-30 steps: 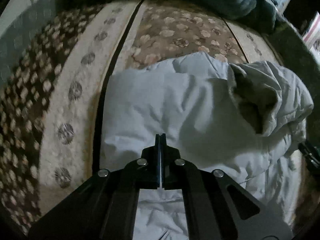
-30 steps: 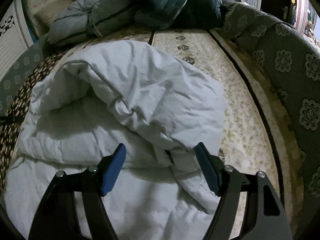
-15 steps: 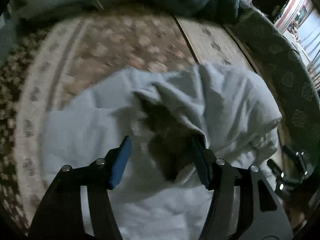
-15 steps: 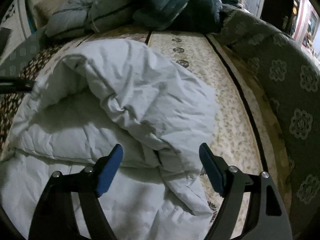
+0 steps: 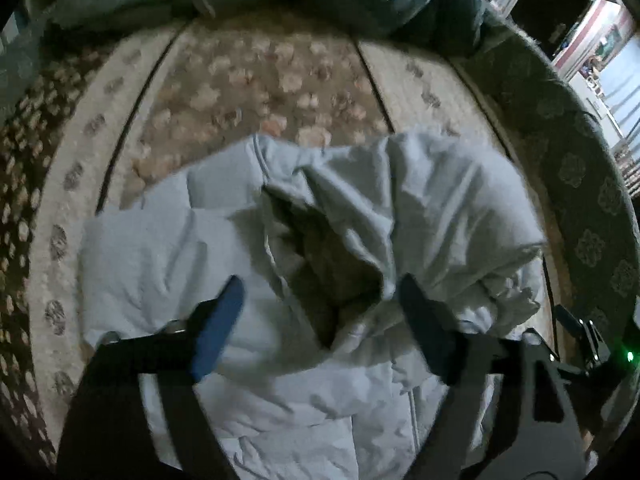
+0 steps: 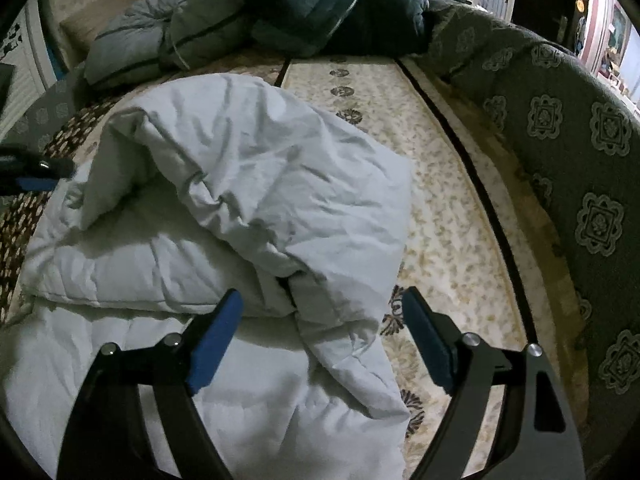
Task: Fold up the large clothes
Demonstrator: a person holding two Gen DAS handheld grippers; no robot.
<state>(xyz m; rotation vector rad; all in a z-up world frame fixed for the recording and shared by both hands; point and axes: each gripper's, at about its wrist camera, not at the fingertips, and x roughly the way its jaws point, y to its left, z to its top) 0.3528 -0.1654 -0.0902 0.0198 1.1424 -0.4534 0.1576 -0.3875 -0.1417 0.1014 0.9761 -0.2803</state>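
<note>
A white puffy jacket (image 6: 240, 184) lies on a patterned carpet (image 6: 448, 216), with its top part folded over itself in a loose hump. It also shows in the left wrist view (image 5: 200, 248), where a dark hollow opens under the fold. My left gripper (image 5: 320, 320) is open and empty above the jacket, its blue pads either side of that hollow. My right gripper (image 6: 320, 336) is open and empty over the jacket's right side, above a drooping sleeve (image 6: 352, 344). The left gripper's tip shows at the left edge of the right wrist view (image 6: 36, 172).
A pile of dark green and grey padded clothes (image 6: 280, 12) lies at the far end of the carpet. A green patterned sofa (image 6: 580, 184) runs along the right side. The right gripper's body (image 5: 588, 348) is at the left wrist view's right edge.
My left gripper was shut a second ago and has opened, swinging right and up to face the folded hump. The right gripper has stayed open and pulled back slightly.
</note>
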